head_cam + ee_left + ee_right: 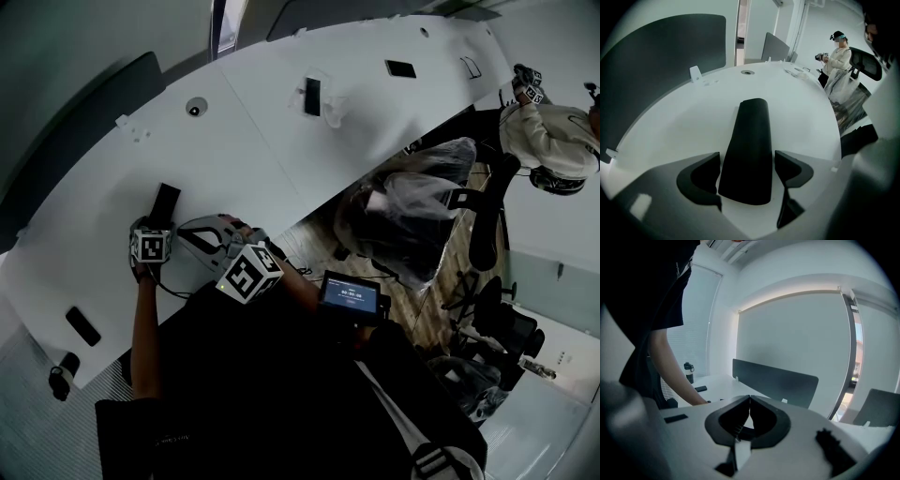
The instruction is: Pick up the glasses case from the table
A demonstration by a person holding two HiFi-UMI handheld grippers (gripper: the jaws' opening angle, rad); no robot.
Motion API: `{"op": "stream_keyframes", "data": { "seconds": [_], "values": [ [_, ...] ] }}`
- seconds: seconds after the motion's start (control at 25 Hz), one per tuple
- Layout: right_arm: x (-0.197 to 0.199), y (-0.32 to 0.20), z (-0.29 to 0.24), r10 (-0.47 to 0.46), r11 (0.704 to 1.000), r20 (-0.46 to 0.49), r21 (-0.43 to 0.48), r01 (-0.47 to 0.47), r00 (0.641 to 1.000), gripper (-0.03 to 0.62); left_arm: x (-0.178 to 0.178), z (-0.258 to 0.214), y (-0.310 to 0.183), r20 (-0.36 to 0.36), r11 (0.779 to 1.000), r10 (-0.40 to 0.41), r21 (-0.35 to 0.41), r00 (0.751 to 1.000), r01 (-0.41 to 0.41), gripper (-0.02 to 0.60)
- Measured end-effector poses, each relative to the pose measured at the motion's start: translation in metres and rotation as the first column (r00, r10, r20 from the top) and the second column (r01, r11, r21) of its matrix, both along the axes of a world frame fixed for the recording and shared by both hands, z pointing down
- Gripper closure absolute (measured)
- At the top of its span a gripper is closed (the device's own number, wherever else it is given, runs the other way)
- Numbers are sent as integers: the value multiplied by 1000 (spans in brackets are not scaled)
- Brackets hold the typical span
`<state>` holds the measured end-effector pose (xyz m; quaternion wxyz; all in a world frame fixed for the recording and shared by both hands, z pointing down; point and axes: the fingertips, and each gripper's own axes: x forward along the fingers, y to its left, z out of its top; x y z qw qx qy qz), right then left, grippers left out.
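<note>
The glasses case (749, 150) is a long black case lying flat on the white table (679, 126). Its near end lies between the jaws of my left gripper (746, 176). That gripper is open, one jaw on each side of the case with only a thin gap. From the head view the case (166, 200) lies near the table's front edge, just beyond the left gripper (159, 223). My right gripper (750, 398) is shut with nothing in it and is raised off the table. In the head view the right gripper (185, 232) hangs just right of the left one.
A dark divider panel (661, 61) runs along the table's far side. Small black objects (312, 96) (400, 68) (82, 325) lie on the table, and a bottle (61, 375) stands by its left end. A plastic-covered chair (412, 206) and another person (553, 141) are on the right.
</note>
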<state>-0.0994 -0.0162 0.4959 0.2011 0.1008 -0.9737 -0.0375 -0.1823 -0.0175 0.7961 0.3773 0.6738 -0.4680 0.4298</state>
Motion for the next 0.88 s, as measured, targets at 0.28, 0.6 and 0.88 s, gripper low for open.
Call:
{"op": "stream_keyframes", "data": {
  "seconds": [0.28, 0.6, 0.88],
  "values": [
    [-5, 3, 1, -16, 1000, 4, 0, 16, 1000, 586, 2, 0, 1, 3, 1000, 5, 26, 1000, -5, 201],
    [-6, 5, -2, -7, 1000, 6, 2, 7, 1000, 586, -1, -6, -7, 26, 999, 40, -2, 999, -40, 213],
    [-8, 12, 0, -11, 1000, 5, -2, 11, 1000, 586, -2, 4, 2, 2, 997, 49, -62, 999, -48, 261]
  ]
}}
